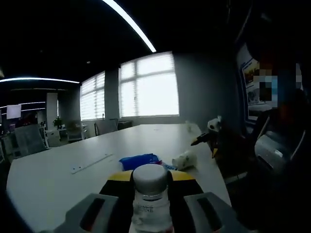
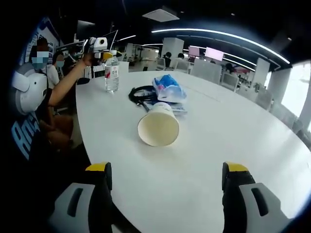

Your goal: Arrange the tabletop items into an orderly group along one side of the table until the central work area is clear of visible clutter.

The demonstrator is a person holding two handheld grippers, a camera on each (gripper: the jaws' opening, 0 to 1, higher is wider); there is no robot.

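The left hand-held gripper [image 1: 151, 213] is clamped on something, while the right hand-held gripper [image 2: 165, 182] gapes wide.

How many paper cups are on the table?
1. The paper cup lies on its side on the white table, ahead of the right gripper, near the blue bag. Others may be hidden.
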